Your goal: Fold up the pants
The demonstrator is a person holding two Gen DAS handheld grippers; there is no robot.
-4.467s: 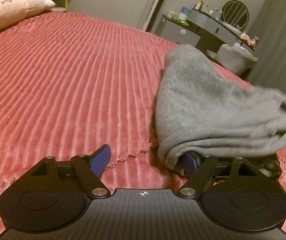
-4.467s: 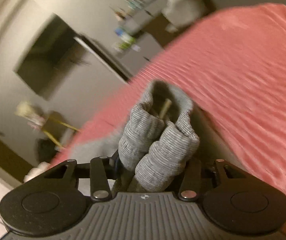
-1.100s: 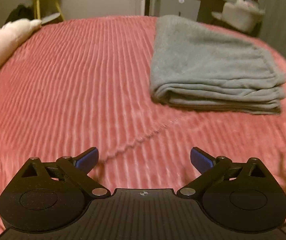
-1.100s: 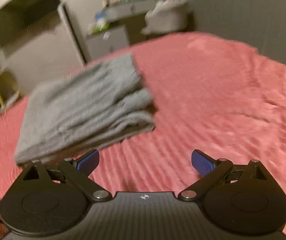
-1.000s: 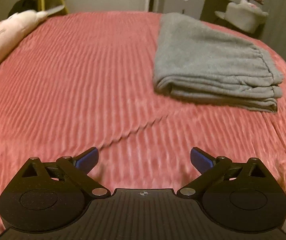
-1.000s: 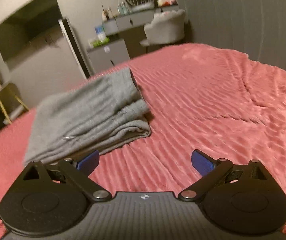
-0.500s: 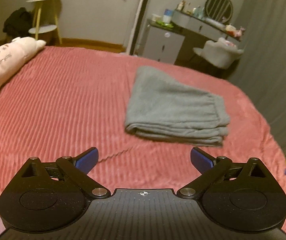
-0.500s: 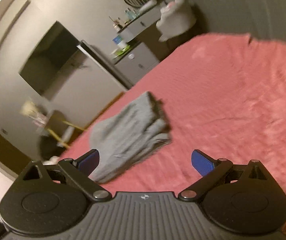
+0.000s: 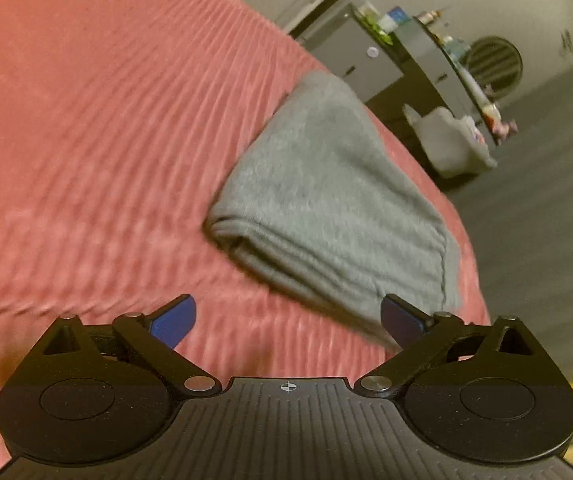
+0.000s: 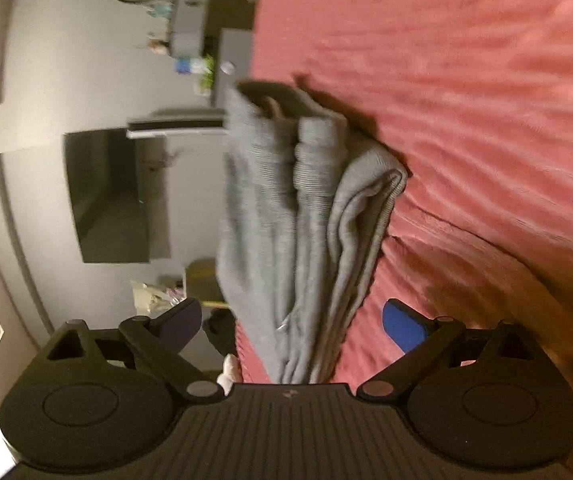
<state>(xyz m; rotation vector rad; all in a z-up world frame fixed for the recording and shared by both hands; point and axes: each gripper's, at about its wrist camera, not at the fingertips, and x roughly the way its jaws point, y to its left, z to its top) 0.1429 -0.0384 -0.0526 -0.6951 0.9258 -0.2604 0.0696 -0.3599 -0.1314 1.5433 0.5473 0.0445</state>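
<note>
Left gripper (image 9: pixel 288 320): fingers spread wide, gripping nothing, above the red bedspread (image 9: pixel 86 140). Grey pants (image 9: pixel 326 200) folded in a stacked bundle on the bedspread, ahead. Right gripper (image 10: pixel 290 320): tilted sideways, equally wide apart, empty; bundle's layered edge shows between its fingers.

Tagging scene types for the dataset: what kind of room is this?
Most likely a home bedroom. Folded grey pants lie on a bed with a pink ribbed bedspread; beyond it stand a vanity desk with a round mirror and a wall-mounted TV.
</note>
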